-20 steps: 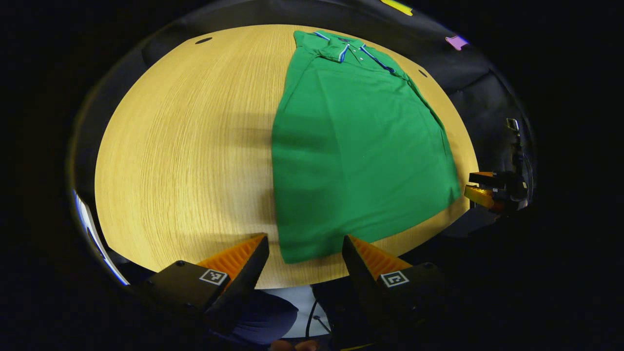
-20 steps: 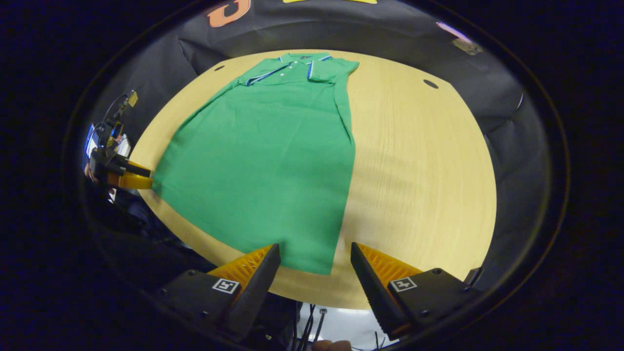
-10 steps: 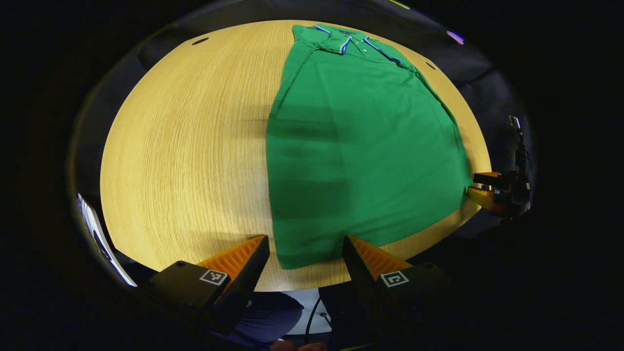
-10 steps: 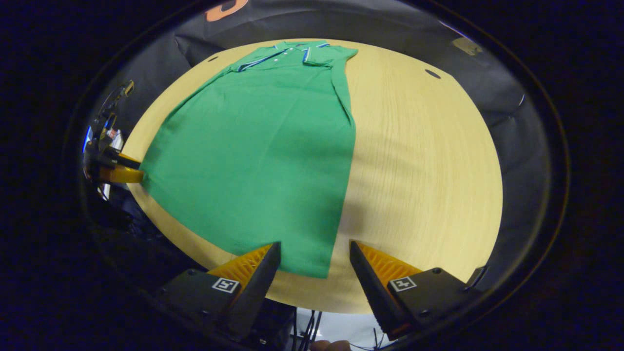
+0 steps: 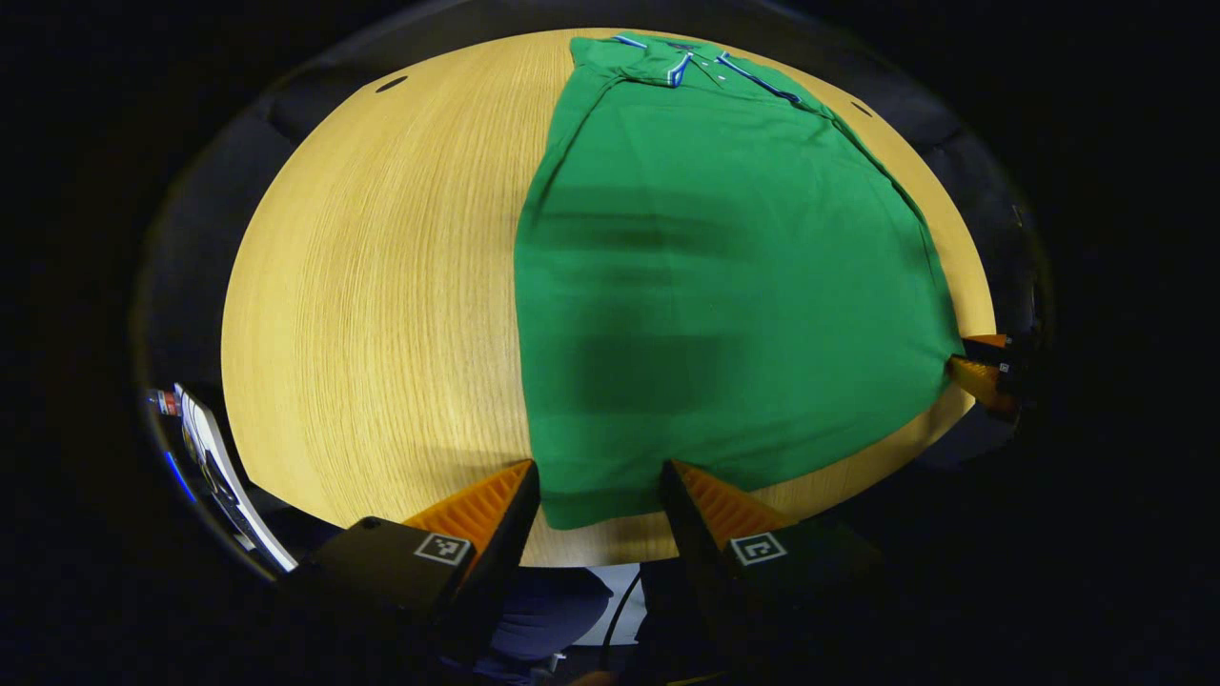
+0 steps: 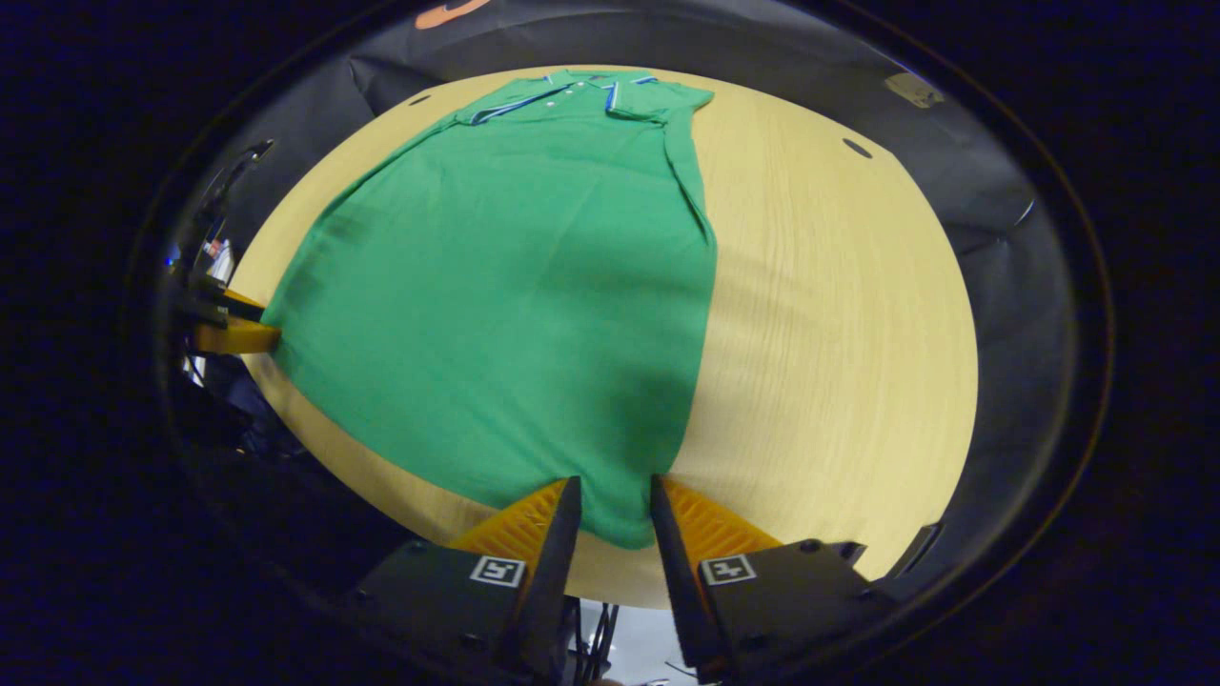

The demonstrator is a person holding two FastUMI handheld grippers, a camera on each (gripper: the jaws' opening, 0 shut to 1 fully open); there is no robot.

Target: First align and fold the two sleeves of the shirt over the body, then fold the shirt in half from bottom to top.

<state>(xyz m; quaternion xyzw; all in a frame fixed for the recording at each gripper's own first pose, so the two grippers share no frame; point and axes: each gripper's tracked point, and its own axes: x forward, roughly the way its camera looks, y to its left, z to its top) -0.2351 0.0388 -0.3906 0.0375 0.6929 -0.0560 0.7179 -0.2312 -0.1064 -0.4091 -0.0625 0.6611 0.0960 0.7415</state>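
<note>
A green polo shirt [image 5: 715,286] [image 6: 515,286] lies flat on the round wooden table [image 5: 381,286] [image 6: 839,333], sleeves folded in over the body and its striped collar [image 5: 681,62] [image 6: 572,90] at the far end. My left gripper [image 5: 598,469] is open at the near hem, the shirt's left bottom corner lying between its fingers. My right gripper [image 6: 612,481] straddles the right bottom corner with its jaws narrowed around the cloth, a gap still showing. Each gripper also appears at the opposite hem corner in the other's view, the right gripper [image 5: 982,376] and the left gripper [image 6: 233,329].
The table's front edge runs just under both grippers. Small dark holes [image 5: 392,84] [image 6: 856,148] sit near the far rim. Bare wood stretches left of the shirt in the left gripper view and right of it in the right gripper view. Black cloth surrounds the table.
Both grippers have moved forward and down onto the hem corners. The right gripper's jaws have narrowed a good deal around the cloth, and the left's only slightly.
</note>
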